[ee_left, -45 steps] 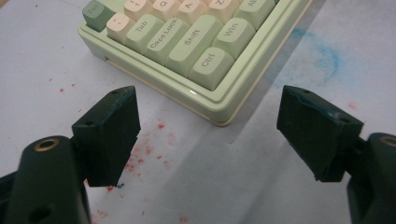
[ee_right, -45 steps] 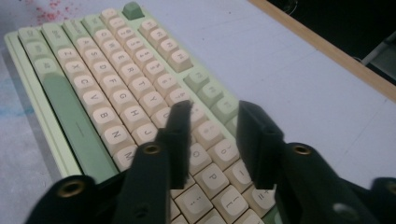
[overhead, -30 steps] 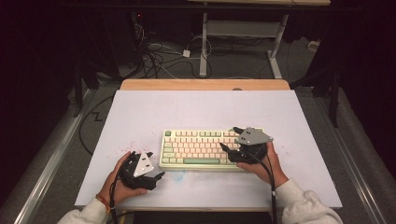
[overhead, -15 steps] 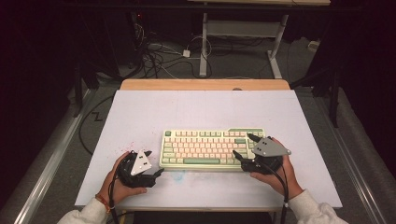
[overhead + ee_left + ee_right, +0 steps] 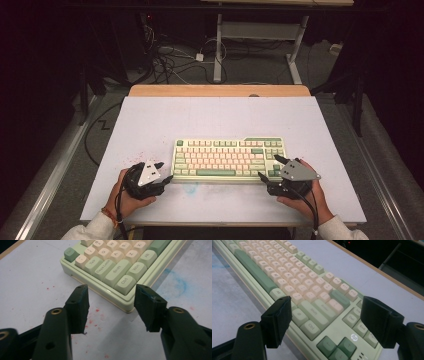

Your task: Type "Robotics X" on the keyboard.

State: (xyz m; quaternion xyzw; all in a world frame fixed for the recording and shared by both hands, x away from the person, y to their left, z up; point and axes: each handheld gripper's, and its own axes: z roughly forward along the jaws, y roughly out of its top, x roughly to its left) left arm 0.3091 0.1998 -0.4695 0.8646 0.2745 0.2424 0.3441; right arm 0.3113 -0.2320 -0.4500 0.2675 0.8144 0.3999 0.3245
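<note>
The keyboard lay flat near the front middle of the table, its long side parallel to the front edge. The table top was a pale lilac-white sheet with a bare wooden strip along its far edge. Small red specks dotted the surface near the keyboard's left end, and a faint blue smear marked it just in front of the keyboard.

The left hand-held gripper rested on the table just beside the keyboard's front left corner. Its jaws had just been closing and stood about half apart, with nothing between them; in the left gripper view they pointed at the corner by the Ctrl key without touching it.

The right hand-held gripper sat at the keyboard's right end, jaws spread wide and gripping nothing. In the right gripper view they straddled the front right corner, above the arrow keys; whether they touched the case could not be told.

Beyond the table the room was dark. A grey floor carried a tangle of cables, and the metal legs of another bench stood behind. A dark cable looped on the floor to the left.
</note>
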